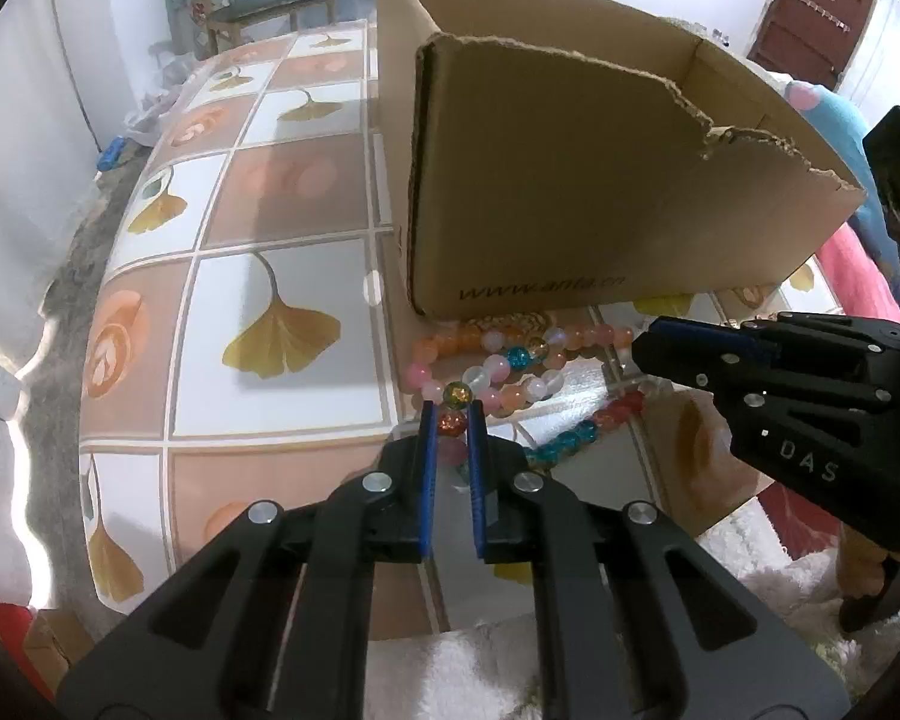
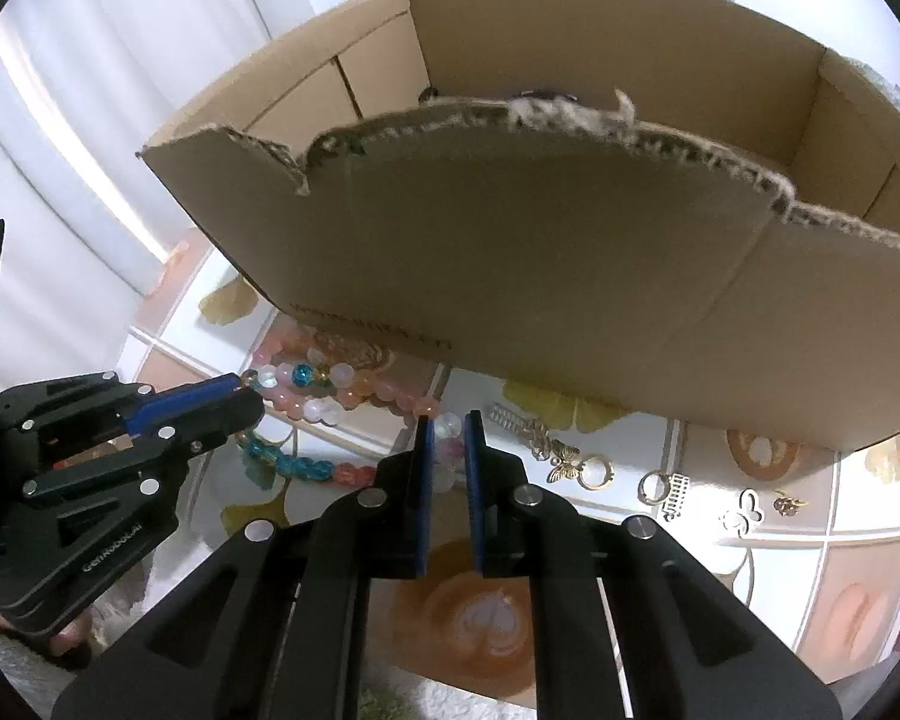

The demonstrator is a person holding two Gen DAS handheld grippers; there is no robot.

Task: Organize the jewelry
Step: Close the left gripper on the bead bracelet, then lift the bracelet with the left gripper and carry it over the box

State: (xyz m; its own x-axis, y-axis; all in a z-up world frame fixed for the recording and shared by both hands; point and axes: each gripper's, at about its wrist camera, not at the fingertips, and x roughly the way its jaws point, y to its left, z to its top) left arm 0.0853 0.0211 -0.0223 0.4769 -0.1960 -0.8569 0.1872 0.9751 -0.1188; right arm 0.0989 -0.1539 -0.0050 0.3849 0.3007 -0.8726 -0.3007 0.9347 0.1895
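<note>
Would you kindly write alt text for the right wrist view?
The right claw pinches pale beads of a bracelet lying before a torn cardboard box on a leaf-patterned tablecloth. The left claw grips beads at left; small metal charms lie at right.

left tool [image 1: 451,414]: pitched down, nearly closed | right tool [image 2: 447,423]: pitched down, nearly closed
</note>
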